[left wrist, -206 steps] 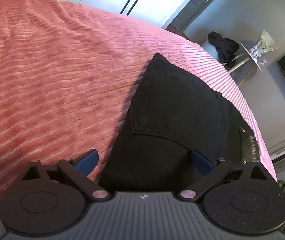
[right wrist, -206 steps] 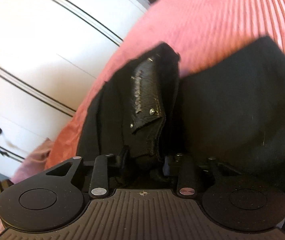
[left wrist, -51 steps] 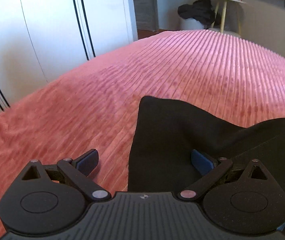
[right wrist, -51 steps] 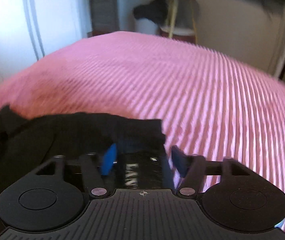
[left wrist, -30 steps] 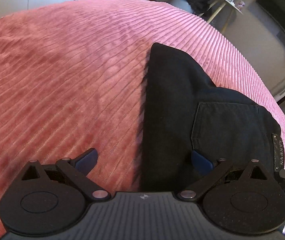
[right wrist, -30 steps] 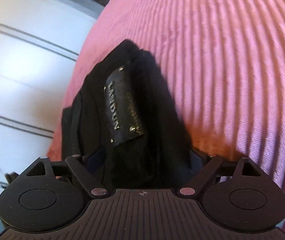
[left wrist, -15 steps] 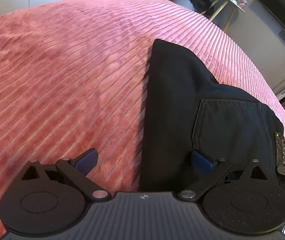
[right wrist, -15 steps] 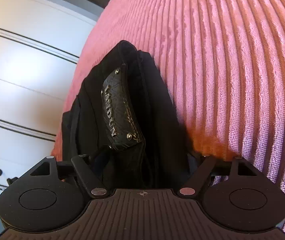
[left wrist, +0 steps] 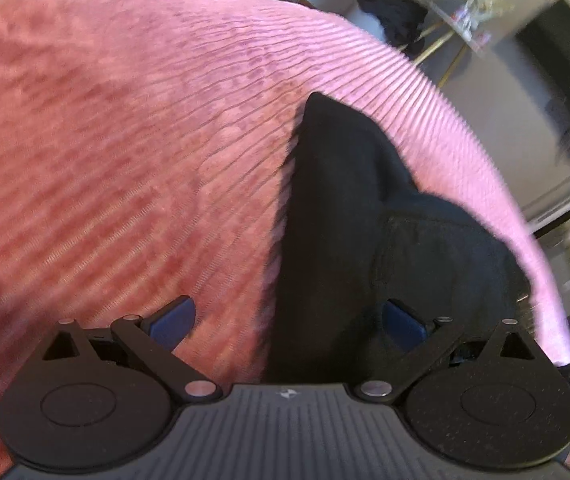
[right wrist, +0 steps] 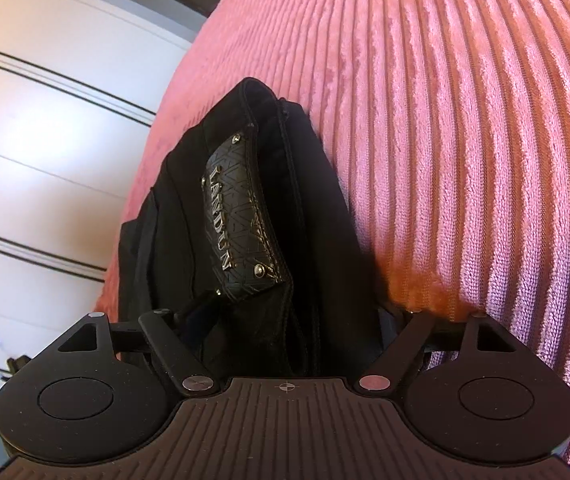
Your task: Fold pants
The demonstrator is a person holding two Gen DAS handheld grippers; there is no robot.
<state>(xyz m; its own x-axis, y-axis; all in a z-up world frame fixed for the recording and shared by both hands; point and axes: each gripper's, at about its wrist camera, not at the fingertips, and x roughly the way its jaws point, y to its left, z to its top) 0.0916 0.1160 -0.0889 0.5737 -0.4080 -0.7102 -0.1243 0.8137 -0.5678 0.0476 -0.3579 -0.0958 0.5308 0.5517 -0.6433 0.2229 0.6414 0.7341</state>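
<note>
Folded black pants (left wrist: 365, 208) lie on the pink ribbed bedspread (left wrist: 125, 140). My left gripper (left wrist: 289, 320) is open, its blue pads spread wide, hovering over the pants' near left edge. In the right wrist view the pants' waistband with a black leather "LANDUN" patch (right wrist: 237, 220) sits between the fingers of my right gripper (right wrist: 289, 320), which is open wide around the fabric.
White wardrobe doors (right wrist: 45, 140) stand beyond the bed's edge. A small side table (left wrist: 457, 28) with a dark garment (left wrist: 393, 12) and a dark screen (left wrist: 557, 64) stand past the far side of the bed.
The left gripper has shifted slightly and the view is blurred by motion. The right gripper's fingers have spread wider around the waistband.
</note>
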